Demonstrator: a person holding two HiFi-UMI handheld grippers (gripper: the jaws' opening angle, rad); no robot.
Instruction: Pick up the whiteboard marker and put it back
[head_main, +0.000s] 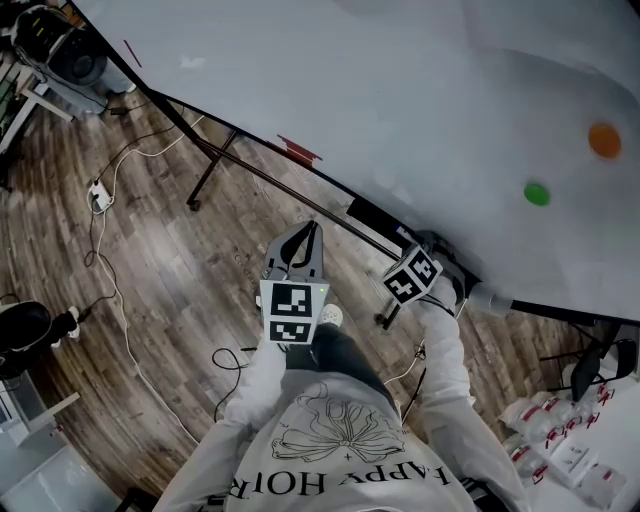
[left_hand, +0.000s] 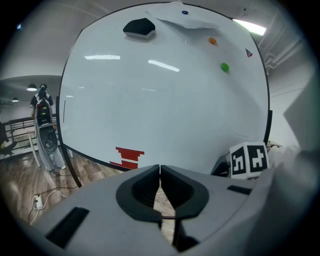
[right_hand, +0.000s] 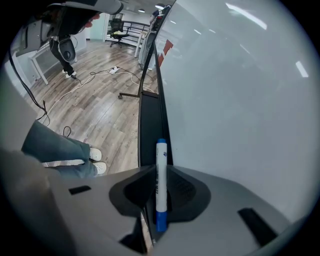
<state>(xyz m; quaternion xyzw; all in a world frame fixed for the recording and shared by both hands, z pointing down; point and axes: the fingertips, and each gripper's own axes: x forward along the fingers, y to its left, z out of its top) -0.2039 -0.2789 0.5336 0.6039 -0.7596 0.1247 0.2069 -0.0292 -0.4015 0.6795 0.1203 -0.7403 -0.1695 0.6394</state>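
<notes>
First, we treat this step as the pick-up grip. The right gripper (right_hand: 160, 170) stands over the tray (right_hand: 148, 125) at the lower edge of the whiteboard (right_hand: 240, 100). Its jaws are closed onto the whiteboard marker (right_hand: 161, 182), with one pad against each side of the barrel and no gap that we can see. The marker appears to lie in the tray, just beside the board face. To do the step well, we judge that the grip should be firm before any lift. The lift should go straight up off the tray, and the barrel should be kept from scraping the board. The left gripper (left_hand: 160, 170) is closed with nothing in it and hangs apart from the board; it has no part here.

The marker's long axis runs along the tray, parallel to the board's lower edge and in line with the jaws. The longer blue end, which we take for the cap, points toward the gripper body. The short blue end points away along the tray.
</notes>
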